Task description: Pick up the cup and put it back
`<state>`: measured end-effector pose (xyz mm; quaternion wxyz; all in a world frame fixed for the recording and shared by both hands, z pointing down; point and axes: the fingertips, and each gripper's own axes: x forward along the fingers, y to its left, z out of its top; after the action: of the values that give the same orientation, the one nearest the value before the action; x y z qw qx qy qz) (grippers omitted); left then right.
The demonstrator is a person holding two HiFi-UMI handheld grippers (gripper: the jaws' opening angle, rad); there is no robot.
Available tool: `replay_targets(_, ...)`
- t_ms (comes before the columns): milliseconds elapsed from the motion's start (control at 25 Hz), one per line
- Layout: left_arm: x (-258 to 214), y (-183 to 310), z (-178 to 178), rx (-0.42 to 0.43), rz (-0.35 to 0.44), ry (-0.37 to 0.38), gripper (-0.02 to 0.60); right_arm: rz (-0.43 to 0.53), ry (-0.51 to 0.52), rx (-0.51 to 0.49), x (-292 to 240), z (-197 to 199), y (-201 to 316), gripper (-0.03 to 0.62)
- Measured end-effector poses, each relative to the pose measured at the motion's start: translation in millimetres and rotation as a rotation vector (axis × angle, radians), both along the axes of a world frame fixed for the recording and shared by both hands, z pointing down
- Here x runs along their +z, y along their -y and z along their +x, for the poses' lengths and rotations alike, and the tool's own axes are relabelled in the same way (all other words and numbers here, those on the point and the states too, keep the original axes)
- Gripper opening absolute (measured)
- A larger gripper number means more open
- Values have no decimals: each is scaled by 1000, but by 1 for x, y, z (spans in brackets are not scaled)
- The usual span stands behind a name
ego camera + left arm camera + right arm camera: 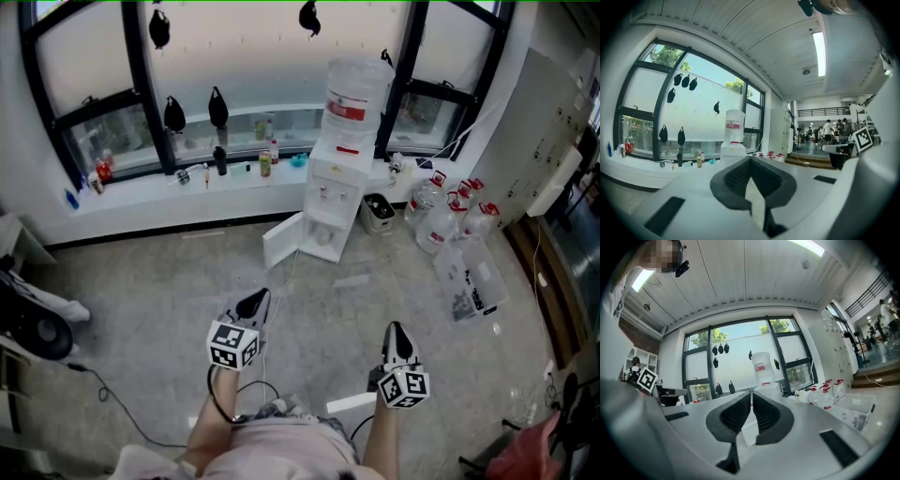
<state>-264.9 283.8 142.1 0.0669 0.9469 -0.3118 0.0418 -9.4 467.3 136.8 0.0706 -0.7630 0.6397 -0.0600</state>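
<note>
Left hand-held gripper [749, 160] and right hand-held gripper [751, 397] both have jaws pressed together, seemingly holding nothing

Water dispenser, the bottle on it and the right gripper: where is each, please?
water dispenser [333, 183], head view, white front panel.
bottle [354, 98], head view, its clear side wall.
right gripper [396, 328], head view, between its shut fingertips.
</note>
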Motion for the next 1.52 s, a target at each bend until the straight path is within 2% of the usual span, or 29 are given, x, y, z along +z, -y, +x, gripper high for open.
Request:
replay_targets(80,2,-1,-1,3,-5,1,25,1,0,-9,0,-3,1,34)
replay_targets(280,8,-1,-5,7,-21,3,25,11,3,-37,-4,-15,4,156)
replay_targets(480,14,1,-8,14,-36,1,25,32,-9,-52,-9,-26,9,309)
replay_targets(680,17,6,-8,31,-42,6,25,52,-10,-5,-12,-27,10,451)
replay_targets(880,19,13,-10,49,-36,5,25,51,-23,27,-10,-31,14,484)
replay_targets(1160,33,22,-5,77,-46,22,25,43,-6,41,3,-29,23,488)
replay_targets(1520,33,66,20,81,-33,17,25,38,-3,53,11,-2,65,488)
